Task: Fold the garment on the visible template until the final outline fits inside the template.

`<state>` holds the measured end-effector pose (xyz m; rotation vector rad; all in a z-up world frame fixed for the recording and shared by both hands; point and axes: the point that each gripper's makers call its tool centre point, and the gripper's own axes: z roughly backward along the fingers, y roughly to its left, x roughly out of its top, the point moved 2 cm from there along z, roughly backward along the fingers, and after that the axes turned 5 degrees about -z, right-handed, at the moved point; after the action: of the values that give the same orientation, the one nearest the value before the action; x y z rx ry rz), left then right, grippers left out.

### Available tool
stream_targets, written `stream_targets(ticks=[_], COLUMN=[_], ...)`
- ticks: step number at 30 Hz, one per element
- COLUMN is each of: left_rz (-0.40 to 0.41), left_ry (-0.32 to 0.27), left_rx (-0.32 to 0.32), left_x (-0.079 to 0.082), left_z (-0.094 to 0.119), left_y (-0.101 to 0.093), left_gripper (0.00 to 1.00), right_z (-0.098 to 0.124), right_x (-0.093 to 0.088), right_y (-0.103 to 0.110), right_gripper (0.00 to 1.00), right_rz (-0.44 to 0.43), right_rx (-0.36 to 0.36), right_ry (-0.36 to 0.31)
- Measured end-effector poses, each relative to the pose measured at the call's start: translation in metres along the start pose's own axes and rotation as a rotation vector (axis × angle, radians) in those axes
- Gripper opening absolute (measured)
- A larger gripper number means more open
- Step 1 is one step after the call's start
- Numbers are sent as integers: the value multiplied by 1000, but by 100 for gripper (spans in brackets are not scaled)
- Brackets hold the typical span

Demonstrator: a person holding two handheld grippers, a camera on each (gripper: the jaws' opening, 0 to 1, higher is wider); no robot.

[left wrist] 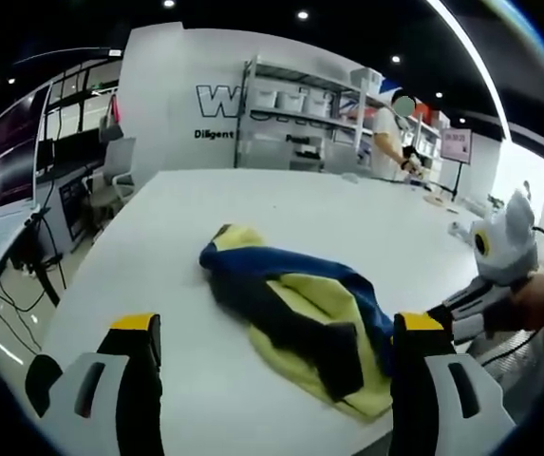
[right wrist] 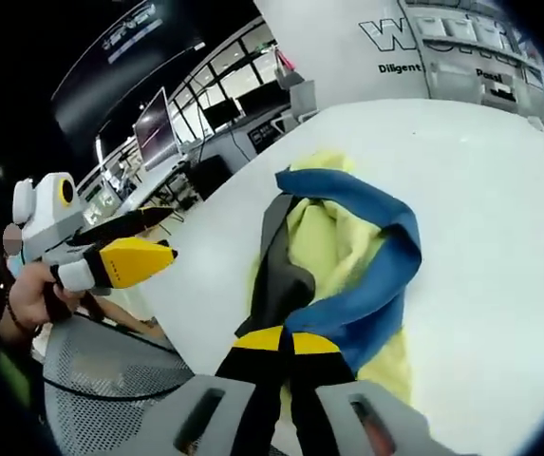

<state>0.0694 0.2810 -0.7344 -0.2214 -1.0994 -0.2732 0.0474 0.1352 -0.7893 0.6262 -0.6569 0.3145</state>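
On table: one garment, two claws.

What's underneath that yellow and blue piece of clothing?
Only the plain white table shows around the garment. Whatever lies directly beneath, any template included, is covered by the crumpled cloth.

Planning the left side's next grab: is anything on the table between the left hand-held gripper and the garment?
Nothing visible. Bare white table lies between the open left hand-held gripper and the crumpled garment. The right hand-held gripper is already shut on its edge.
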Motion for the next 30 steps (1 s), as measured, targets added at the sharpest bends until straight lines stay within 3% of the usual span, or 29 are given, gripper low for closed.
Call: stream_targets(ticks=[14,30], left_rz=[-8,-21], left_ry=[8,21], left_rx=[-18,-49], left_x=[-1,-3], left_z=[-1,-8], left_y=[-7,-16], left_gripper=[94,93], right_z=[23,51], right_x=[18,46], right_y=[-12,-29], right_gripper=[0,0], right_rz=[-40,10], right_rx=[-22,-80], right_ry=[-59,-95])
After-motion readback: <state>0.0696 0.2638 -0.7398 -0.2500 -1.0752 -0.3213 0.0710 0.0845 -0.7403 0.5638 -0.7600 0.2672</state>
